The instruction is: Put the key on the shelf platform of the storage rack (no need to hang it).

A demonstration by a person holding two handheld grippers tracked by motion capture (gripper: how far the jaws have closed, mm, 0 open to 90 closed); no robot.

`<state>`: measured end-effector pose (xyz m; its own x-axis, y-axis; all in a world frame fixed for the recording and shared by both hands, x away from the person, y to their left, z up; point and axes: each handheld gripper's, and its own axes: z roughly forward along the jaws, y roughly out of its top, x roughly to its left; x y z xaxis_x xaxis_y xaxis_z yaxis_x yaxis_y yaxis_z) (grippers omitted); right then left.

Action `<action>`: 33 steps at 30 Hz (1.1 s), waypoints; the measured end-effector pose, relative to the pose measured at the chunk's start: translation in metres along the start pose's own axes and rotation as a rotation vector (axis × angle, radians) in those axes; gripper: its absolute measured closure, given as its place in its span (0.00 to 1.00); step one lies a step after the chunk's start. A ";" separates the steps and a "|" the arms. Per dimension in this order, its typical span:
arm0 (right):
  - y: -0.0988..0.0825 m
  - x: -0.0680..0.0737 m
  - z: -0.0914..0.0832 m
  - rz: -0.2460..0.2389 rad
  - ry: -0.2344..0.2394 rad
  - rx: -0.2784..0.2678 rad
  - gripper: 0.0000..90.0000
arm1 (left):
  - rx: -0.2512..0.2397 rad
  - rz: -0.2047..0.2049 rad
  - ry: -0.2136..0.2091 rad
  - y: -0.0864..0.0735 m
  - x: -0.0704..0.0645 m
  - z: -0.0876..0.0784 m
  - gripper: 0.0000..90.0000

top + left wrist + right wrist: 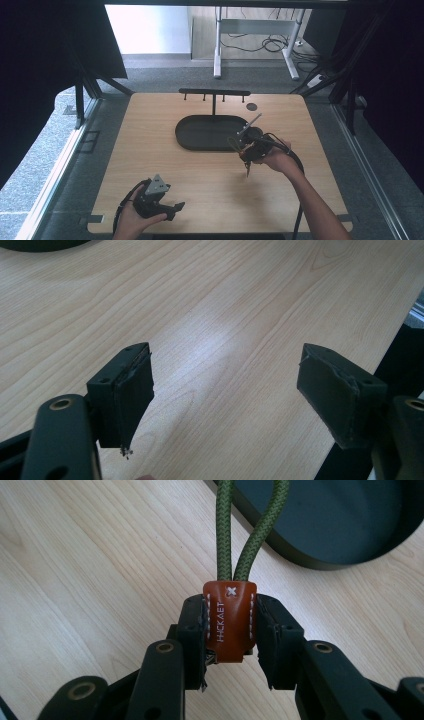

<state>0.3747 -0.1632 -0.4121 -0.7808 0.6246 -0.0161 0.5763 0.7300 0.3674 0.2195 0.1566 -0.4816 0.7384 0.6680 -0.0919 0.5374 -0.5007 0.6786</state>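
Between right gripper [231, 645] jaws, brown leather tab [229, 621]

I see a tan-brown leather tab [229, 621] with white stitching, joining an olive-green braided cord [252, 527]. My grippers' jaws are black. The tray [187, 135] is dark charcoal, the table [150, 150] pale wood grain.

Light wooden table [210, 170], grain running lengthwise; on it a dark oval tray [186, 131], a black T-shaped rack [214, 93] behind, a small dark disc [251, 106] near.
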 end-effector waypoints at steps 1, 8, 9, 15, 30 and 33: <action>0.001 0.000 0.000 0.002 -0.001 0.001 0.75 | 0.000 0.000 0.000 0.000 0.000 0.000 0.26; 0.010 -0.005 0.000 -0.003 -0.012 0.005 0.75 | -0.001 0.006 -0.003 0.000 0.000 0.000 0.26; 0.010 -0.005 0.000 -0.003 -0.012 0.005 0.75 | -0.001 0.006 -0.003 0.000 0.000 0.000 0.26; 0.016 -0.010 -0.001 -0.002 -0.018 0.001 0.75 | -0.001 0.007 -0.004 0.000 -0.001 0.001 0.26; 0.023 -0.023 0.001 0.028 -0.015 0.008 0.75 | 0.000 0.006 -0.007 0.000 -0.001 0.002 0.26; 0.027 -0.025 0.001 0.029 -0.014 0.004 0.75 | 0.002 0.007 -0.006 0.000 -0.001 0.002 0.26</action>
<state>0.4101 -0.1590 -0.4029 -0.7602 0.6495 -0.0184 0.5999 0.7125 0.3641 0.2197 0.1549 -0.4824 0.7447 0.6611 -0.0916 0.5331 -0.5066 0.6776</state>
